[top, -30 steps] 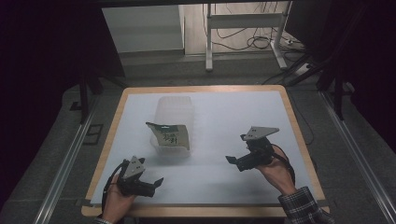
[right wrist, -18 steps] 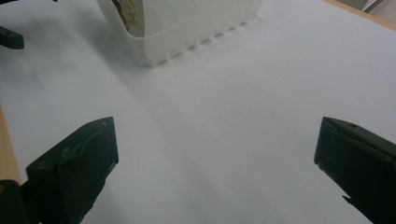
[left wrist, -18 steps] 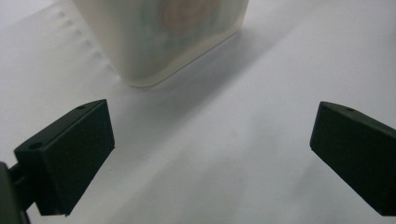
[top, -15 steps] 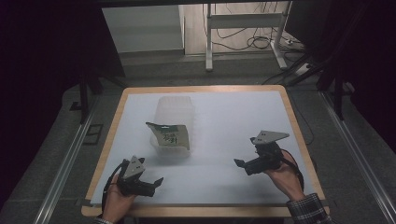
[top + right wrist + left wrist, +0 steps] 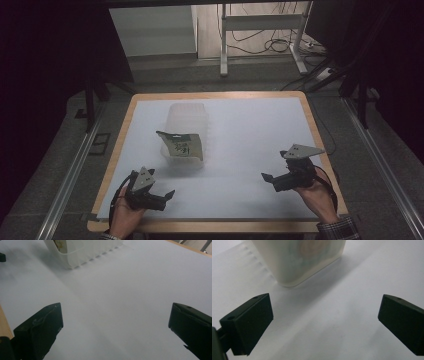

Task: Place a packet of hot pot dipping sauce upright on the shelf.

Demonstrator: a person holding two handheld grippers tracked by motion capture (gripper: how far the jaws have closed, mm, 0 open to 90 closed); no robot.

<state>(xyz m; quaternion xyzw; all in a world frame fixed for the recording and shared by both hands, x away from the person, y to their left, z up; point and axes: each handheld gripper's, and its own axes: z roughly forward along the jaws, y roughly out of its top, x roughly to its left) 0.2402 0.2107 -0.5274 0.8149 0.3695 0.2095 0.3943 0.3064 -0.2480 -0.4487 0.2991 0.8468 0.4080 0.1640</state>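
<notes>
Resting apart near one translucent bin [image 5: 189, 131] holding one packet [image 5: 181, 145], left gripper [image 5: 167, 196] and right gripper [image 5: 267, 179] both spread

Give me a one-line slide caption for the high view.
Two hand-held grippers, left and right, open on a white table near a translucent bin holding a green packet.

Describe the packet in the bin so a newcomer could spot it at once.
Start at the white table with its wooden rim. Left of its middle stands a see-through plastic bin, ahead of the left gripper. The packet leans in the bin's near end: green and white with dark print, the one coloured thing on the white top.
</notes>
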